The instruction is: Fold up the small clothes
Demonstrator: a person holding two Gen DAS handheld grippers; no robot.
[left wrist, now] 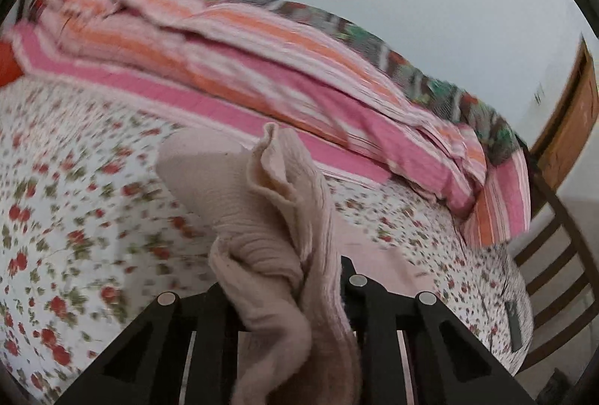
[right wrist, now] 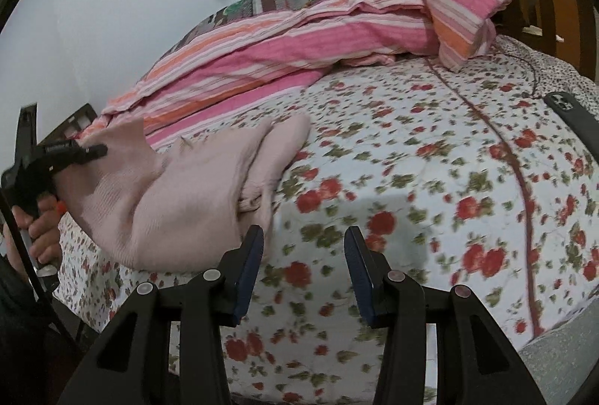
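Pink knit garment [right wrist: 179,195] is half lifted off the floral bedsheet [right wrist: 411,180], one end bunched up in the left gripper [left wrist: 299,277], whose jaws are clamped tight on the ribbed fabric. The rest of it drapes down onto the bed. Right gripper [right wrist: 303,270] hangs just beside the cloth with its jaws wide apart, holding nothing. Striped pink-orange quilt [right wrist: 299,42] is heaped along the wall side, and a black phone [right wrist: 572,116] lies near the bed's edge.
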